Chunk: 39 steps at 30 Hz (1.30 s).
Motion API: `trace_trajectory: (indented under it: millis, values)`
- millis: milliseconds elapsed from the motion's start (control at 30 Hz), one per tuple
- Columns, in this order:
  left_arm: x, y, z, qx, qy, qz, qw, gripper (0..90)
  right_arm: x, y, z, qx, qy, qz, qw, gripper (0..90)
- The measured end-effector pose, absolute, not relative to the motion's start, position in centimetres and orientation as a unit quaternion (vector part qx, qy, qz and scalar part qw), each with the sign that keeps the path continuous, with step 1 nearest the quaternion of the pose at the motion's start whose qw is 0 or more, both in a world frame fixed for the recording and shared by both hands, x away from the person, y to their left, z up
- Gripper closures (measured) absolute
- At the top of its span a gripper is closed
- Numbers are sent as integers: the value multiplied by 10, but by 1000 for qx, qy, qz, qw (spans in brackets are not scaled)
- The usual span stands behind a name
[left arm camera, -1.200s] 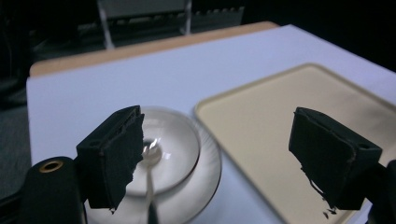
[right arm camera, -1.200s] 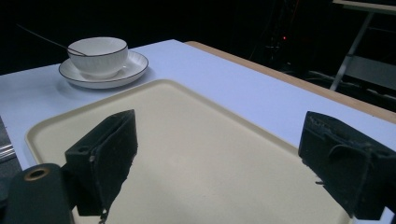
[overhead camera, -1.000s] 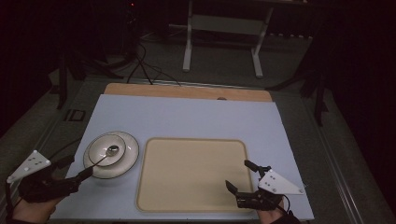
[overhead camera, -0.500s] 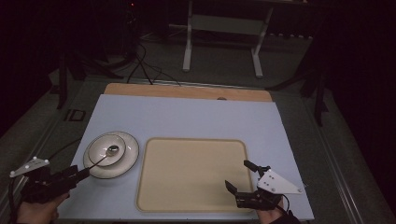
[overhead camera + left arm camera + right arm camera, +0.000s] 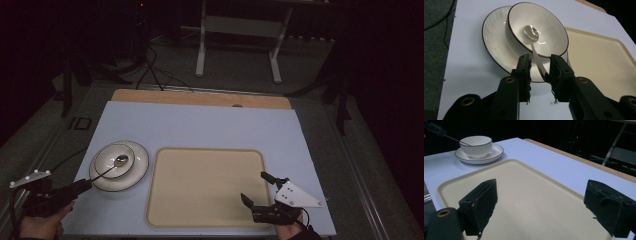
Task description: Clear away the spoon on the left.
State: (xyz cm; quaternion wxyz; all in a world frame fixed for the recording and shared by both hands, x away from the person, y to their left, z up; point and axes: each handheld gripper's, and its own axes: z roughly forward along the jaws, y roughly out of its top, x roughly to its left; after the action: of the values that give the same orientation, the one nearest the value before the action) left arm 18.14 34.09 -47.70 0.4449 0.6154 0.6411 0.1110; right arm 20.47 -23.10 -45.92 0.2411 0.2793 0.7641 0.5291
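A white bowl (image 5: 111, 156) with a dark rim stands on a matching saucer (image 5: 136, 176) at the left of the blue mat. A metal spoon (image 5: 121, 160) rests in the bowl, its handle sloping out over the rim toward me. My left gripper (image 5: 86, 185) reaches in at the saucer's near edge. Its jaws have just been closing, and the spoon (image 5: 531, 32) handle runs between them, against the right pad, with a gap still on the left side of my left gripper (image 5: 539, 58). My right gripper (image 5: 254, 186) stands open over the near right corner of the beige tray (image 5: 200, 200), nothing between its fingers.
The beige tray (image 5: 524, 185) lies bare in the middle of the mat, right of the saucer (image 5: 496, 151) and bowl (image 5: 476, 145). A wooden strip (image 5: 200, 98) borders the mat's far edge. Beyond the table are a metal stand (image 5: 240, 30) and floor cables.
My left gripper has dipped lower at the saucer's near edge and its jaws have narrowed around the spoon handle. The right gripper has stayed where it was.
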Motion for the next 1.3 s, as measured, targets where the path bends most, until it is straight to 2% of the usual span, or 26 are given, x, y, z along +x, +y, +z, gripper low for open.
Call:
trace_trajectory:
  millis: [200, 700, 800, 1300]
  values:
    - [181, 341, -477, 603, 650, 117, 447, 797, 205, -231, -459, 279, 764, 529, 241, 119]
    - [177, 337, -473, 614, 637, 173, 432, 847, 205, -231, -460, 281, 764, 528, 239, 119]
    - [176, 338, -469, 612, 634, 186, 435, 889, 205, -231, -460, 282, 764, 529, 239, 119]
    - [180, 346, -449, 615, 617, 201, 448, 897, 206, -232, -460, 285, 762, 530, 240, 119]
